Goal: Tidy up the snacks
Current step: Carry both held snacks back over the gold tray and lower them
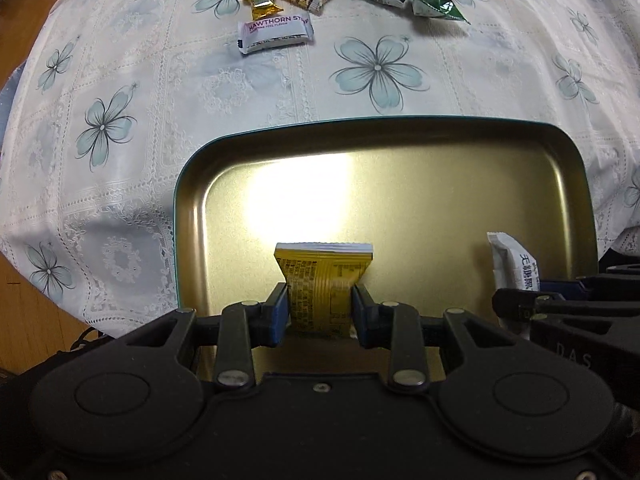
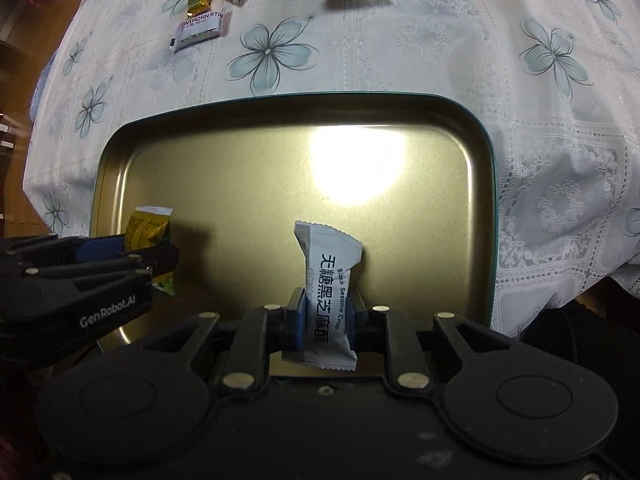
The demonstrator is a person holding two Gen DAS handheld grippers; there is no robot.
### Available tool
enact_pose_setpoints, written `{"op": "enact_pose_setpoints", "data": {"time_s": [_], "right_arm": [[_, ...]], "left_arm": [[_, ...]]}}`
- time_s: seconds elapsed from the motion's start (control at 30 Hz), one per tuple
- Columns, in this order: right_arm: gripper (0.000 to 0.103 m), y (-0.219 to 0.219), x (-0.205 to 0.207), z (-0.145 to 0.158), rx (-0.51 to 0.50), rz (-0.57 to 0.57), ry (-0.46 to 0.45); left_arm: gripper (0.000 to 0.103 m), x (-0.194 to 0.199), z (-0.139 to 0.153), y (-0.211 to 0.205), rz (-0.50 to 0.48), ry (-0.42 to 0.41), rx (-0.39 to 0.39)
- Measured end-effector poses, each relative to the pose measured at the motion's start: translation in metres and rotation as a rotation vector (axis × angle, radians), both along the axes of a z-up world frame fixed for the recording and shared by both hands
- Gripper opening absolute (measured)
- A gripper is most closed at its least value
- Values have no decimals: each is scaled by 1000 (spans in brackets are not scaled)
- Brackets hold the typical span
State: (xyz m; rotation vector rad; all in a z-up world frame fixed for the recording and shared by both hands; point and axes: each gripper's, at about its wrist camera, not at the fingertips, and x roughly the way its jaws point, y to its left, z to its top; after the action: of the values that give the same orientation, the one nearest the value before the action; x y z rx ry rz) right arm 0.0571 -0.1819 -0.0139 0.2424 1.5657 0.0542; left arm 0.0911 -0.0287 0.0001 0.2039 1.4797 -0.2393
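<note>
Snacks lie scattered at the far end of the flowered table (image 1: 160, 128), beyond a gold tin tray (image 1: 400, 148). Over the tray, the left tongs (image 1: 320, 308) clamp a yellow packet (image 1: 320, 280); the right tongs (image 2: 326, 320) pinch a white sesame crisp (image 2: 328, 272).

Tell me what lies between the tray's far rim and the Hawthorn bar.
Only bare flowered tablecloth lies between the tray rim and the Hawthorn bar; no snack sits there. Both wrist views show it.

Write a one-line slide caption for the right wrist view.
Right tool shut on a white sesame crisp packet above the gold tin tray.
</note>
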Motion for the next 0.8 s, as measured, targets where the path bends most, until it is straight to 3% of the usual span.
{"op": "enact_pose_setpoints", "data": {"time_s": [0.5, 0.8], "right_arm": [[25, 3, 6, -9, -3, 14, 28], [25, -7, 13, 4, 5, -31, -26]], "left_arm": [[43, 2, -4, 5, -8, 45, -35], [43, 0, 10, 4, -12, 1, -63]]}}
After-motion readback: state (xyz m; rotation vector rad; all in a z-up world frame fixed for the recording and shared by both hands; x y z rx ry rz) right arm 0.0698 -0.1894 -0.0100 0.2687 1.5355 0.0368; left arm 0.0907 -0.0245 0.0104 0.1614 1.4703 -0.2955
